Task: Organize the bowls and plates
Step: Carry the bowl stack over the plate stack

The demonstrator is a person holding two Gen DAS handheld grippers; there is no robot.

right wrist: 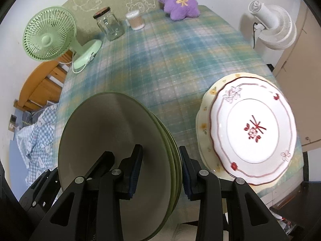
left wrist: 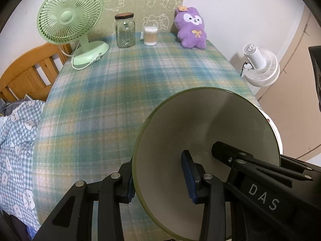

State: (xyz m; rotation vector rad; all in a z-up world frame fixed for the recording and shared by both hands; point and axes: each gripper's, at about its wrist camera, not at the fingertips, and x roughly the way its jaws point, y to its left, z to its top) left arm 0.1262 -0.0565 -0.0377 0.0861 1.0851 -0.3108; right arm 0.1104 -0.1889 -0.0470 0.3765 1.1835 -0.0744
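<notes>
- Nearest the lens, the left gripper [left wrist: 160,177] straddles the near rim of a stack of green plates [left wrist: 200,132]; one blue pad sits outside the rim and one inside the top plate's well, the jaws grasping the stack.
- The right gripper [right wrist: 161,169] straddles the same stack of green plates [right wrist: 112,140] at another rim point, one pad on the pale top face, the other beside the layered edges. That pad may be just short of touching, so whether this grip is clenched cannot be told.
- The stack stands steeply tilted above the plaid tablecloth [right wrist: 170,60], probably held by both sides because several plates together are heavy and slippery.
- To the right lies a white plate with red flowers [right wrist: 254,130], nested on a cream floral plate [right wrist: 202,124] near the table edge, likely the pile already sorted.
- Along the far edge stand a green fan [left wrist: 70,18], a glass jar [left wrist: 124,31], a tub of cotton swabs [left wrist: 150,35] and a purple plush toy [left wrist: 190,28].
- Hidden: the stack's lower rim, its exact plate count, and whether it touches the table. No bowls are visible.
</notes>
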